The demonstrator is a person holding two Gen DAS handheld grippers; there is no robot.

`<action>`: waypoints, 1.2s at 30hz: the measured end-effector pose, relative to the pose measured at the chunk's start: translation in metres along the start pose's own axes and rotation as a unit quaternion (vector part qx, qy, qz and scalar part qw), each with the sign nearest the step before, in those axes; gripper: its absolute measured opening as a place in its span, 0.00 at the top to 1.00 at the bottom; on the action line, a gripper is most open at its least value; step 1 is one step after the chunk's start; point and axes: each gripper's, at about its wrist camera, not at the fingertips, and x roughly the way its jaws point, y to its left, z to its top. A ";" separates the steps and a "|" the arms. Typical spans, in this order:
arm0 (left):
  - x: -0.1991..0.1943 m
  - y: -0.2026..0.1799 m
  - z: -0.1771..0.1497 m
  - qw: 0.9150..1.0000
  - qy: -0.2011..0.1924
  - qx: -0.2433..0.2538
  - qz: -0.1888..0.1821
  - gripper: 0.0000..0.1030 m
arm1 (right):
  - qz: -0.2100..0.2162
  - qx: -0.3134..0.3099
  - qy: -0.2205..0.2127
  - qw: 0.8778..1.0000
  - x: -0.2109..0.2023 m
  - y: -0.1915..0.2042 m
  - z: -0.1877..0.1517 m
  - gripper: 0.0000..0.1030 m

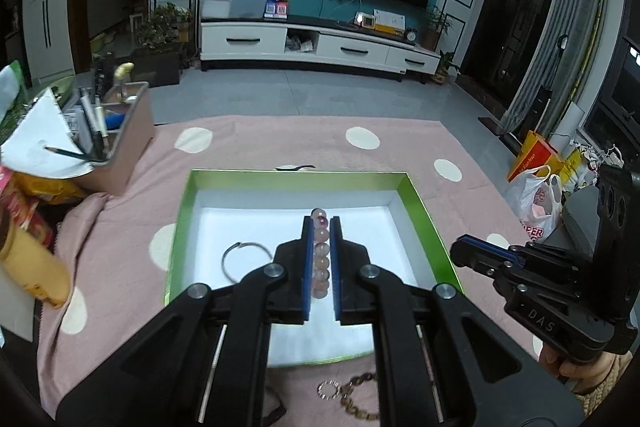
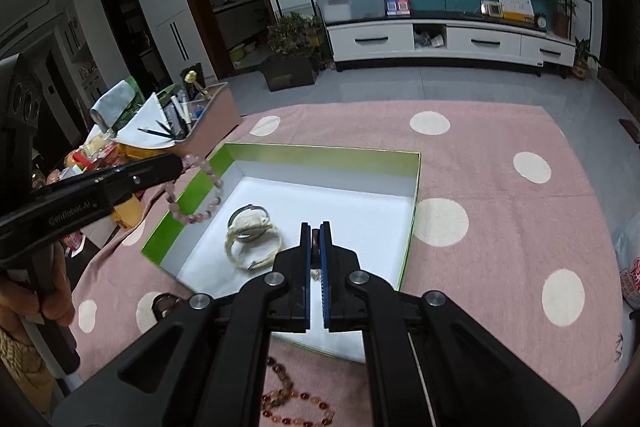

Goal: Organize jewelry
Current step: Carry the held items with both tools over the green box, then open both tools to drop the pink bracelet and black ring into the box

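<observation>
Loose beads: brown bead bracelet [image 2: 296, 403] and a small ring [image 1: 329, 388] lie on the pink dotted cloth [image 2: 500, 227], nearest the cameras, in front of the box.
Left gripper [image 1: 321, 227]: clamped on a pink bead bracelet [image 1: 321, 251]; beads run in a line between the blue pads; in the right wrist view the loop [image 2: 200, 187] hangs from the tips above the box's left wall.
Right gripper [image 2: 315, 233]: jaws pressed close together; a small dark item shows between the pads, too hidden to name; hovers over the box's near right part.
Box [image 2: 320, 155]: green walls, white floor, open; on the cloth.
Box contents: silver bangle [image 1: 244, 259] and a pale woven bangle [image 2: 256, 247], overlapping, left of centre.
Organiser [image 1: 124, 131]: tan bin of pens at the cloth's far left edge.
Beyond: white TV cabinet [image 1: 320, 47]; dark screen above.
</observation>
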 end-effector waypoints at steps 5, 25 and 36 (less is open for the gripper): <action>0.030 -0.005 0.011 1.000 0.020 -0.005 -0.008 0.93 | -0.005 0.005 0.020 1.000 0.021 -0.008 0.013 0.96; 0.149 0.002 0.012 0.990 0.137 -0.026 0.022 0.93 | -0.020 0.026 0.143 0.989 0.122 -0.019 0.027 0.97; 0.151 0.008 0.010 0.989 0.140 -0.020 0.040 0.87 | -0.051 0.011 0.168 0.984 0.142 -0.019 0.024 0.96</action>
